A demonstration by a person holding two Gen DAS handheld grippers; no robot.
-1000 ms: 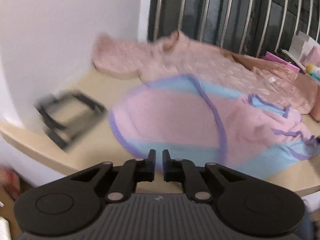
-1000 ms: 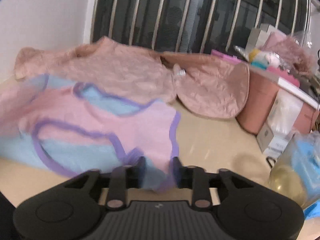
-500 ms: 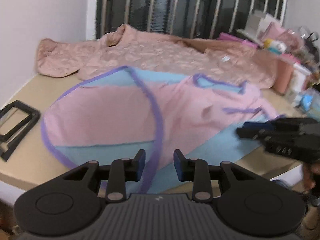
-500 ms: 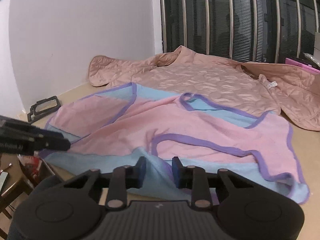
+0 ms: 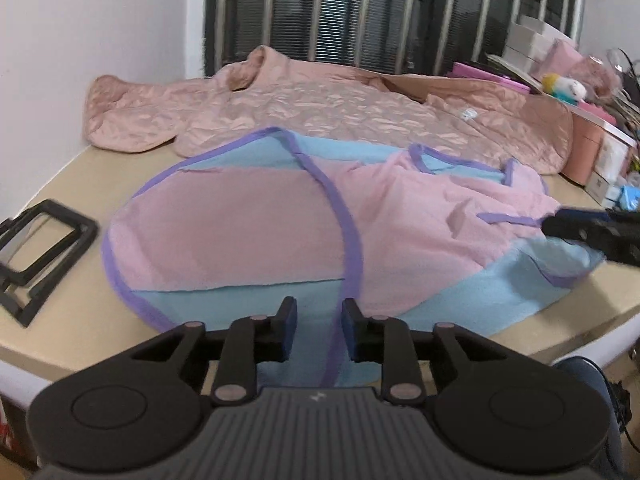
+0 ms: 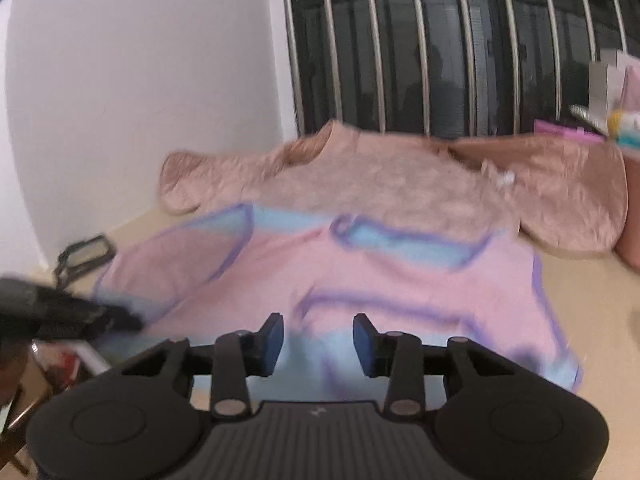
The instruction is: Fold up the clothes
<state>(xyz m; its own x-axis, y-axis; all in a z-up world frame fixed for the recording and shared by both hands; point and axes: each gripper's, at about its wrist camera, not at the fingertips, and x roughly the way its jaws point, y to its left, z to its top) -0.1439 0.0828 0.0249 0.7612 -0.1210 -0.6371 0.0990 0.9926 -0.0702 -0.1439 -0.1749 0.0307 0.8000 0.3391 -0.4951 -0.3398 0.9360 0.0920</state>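
A pink and light-blue fleece garment with purple trim lies spread on the beige table. My left gripper hovers over its near blue hem. The jaws stand apart with the purple seam running between them, and the pads do not press it. In the right wrist view the same garment looks blurred. My right gripper is over its near right hem, jaws opening, cloth below them but not pinched. The right gripper's tip shows at the garment's right edge, and the left gripper at its left edge.
A quilted peach-pink jacket lies behind the fleece garment, against the barred window. A black folding stand sits at the table's left edge. Pink boxes and clutter crowd the far right. The white wall bounds the left.
The left gripper's jaws went from nearly shut to apart as it swung to the garment's near hem. The right gripper's jaws narrowed, then widened again, and its view swung across the garment.
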